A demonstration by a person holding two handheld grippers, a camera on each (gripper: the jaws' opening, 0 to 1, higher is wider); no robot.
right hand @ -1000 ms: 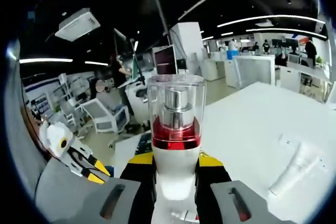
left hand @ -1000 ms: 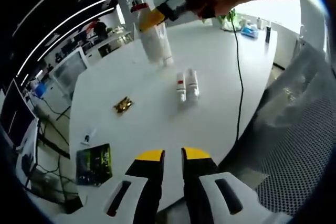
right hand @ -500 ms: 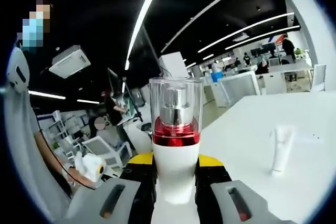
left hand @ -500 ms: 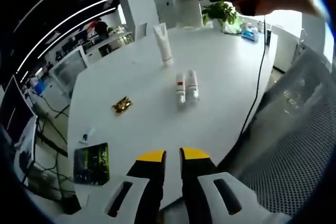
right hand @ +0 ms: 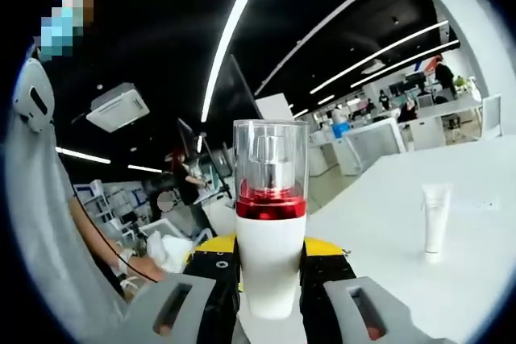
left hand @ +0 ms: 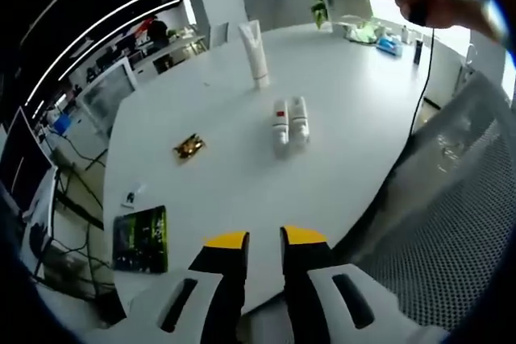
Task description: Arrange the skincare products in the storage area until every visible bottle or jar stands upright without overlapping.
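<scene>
White office table (left hand: 201,191); right hand-held gripper (right hand: 271,257) clamps a red-banded bottle (right hand: 271,223), labels unreadable; left hand-held gripper (left hand: 264,241) empty, parted.

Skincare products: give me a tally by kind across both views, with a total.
Standing tube: 1
Small bottles lying side by side: 2
Pump bottle, clear cap, gripped in the right tool: 1
Total: 4

Your white table (left hand: 242,175) is bright and evenly lit; ceiling light strips (right hand: 234,38) glare above it, edges warp hard.
</scene>
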